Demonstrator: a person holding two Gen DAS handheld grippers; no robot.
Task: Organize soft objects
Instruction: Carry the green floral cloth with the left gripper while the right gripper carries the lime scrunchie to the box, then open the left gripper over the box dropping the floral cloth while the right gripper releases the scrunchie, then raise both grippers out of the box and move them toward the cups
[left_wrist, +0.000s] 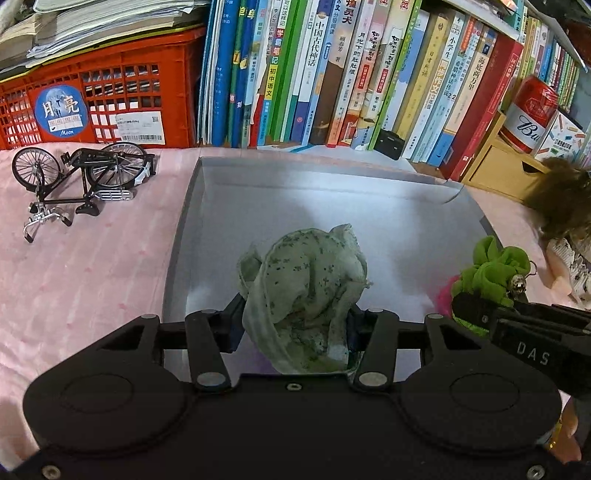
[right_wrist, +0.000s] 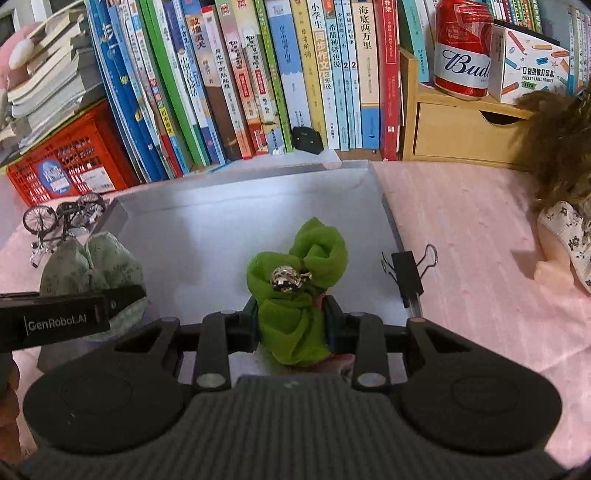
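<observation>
Two grippers are working side by side over one grey tray (left_wrist: 207, 229), each clamping one soft bundle. Far to the left of the left gripper (left_wrist: 295, 325), one model bicycle (left_wrist: 79, 181) is lying on its side on the pink cloth (left_wrist: 92, 277), and beyond it one red crate (left_wrist: 110, 96) is carrying a stack of papers. Between the left gripper's fingers (left_wrist: 231, 325), one pale green speckled cloth (left_wrist: 306, 288) is being squeezed, bunching up above the pads and hanging over the tray's floor. Just to its right, the right gripper (right_wrist: 291, 325) is pinching one bright green cloth (right_wrist: 295, 295) tightly, with one small metal bell (right_wrist: 284, 278) sitting on the front of that bundle. The tray itself is showing bare grey floor ahead of both bundles. Right of the right gripper, one black binder clip (right_wrist: 408, 271) is gripping the tray's edge. Further right, one doll (right_wrist: 565, 221) is lying on the pink cloth, and one red can (right_wrist: 461, 51) is standing on one small wooden drawer box (right_wrist: 454, 129). Behind everything, a row of books (right_wrist: 258, 81) is standing upright.
</observation>
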